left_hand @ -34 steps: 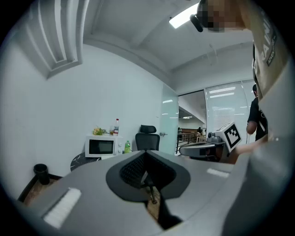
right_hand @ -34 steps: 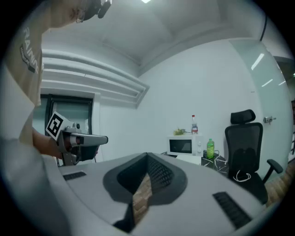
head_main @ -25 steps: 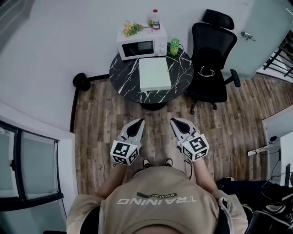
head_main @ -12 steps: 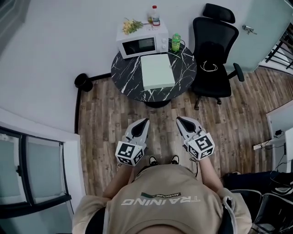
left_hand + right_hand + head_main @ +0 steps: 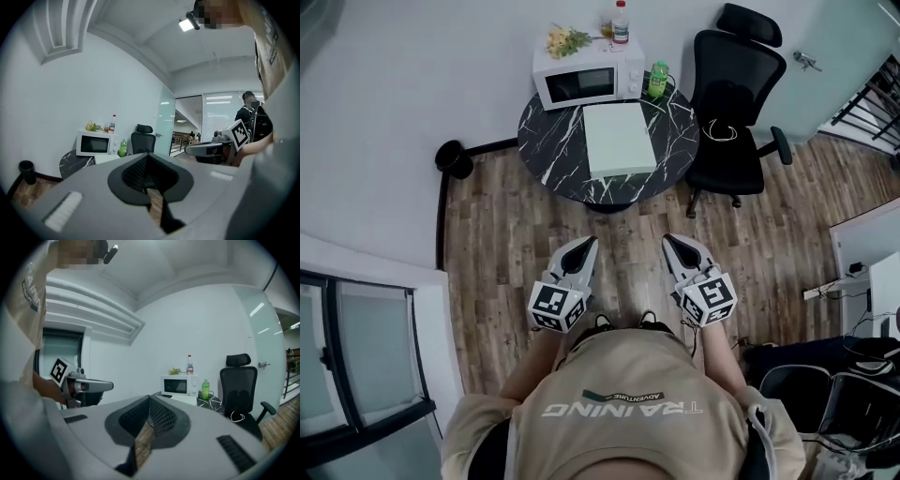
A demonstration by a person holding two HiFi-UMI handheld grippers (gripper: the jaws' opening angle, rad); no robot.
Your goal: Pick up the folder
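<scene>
My left hand-held gripper [image 5: 589,243] and right hand-held gripper [image 5: 668,240] have shifted slightly, both pressed together and empty. The folder [image 5: 620,139] lies flat on the bench [image 5: 546,141] at 12 o'clock, well apart. It's probably light, thin and bendy, so I'd pinch its near edge.

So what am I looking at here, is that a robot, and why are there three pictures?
There is no robot. A person stands on a wooden floor with hand-held tongs in each hand, the left tongs and the right tongs. The top-down picture comes from a camera on the person's head. The other two come from cameras riding on each pair of tongs, looking along the jaws. Both pairs are closed and hold nothing. Ahead stands a round black marble table. On it are a pale green flat folder, a white microwave and a green bottle. A black office chair stands beside it. The folder is not yet touched.
</scene>
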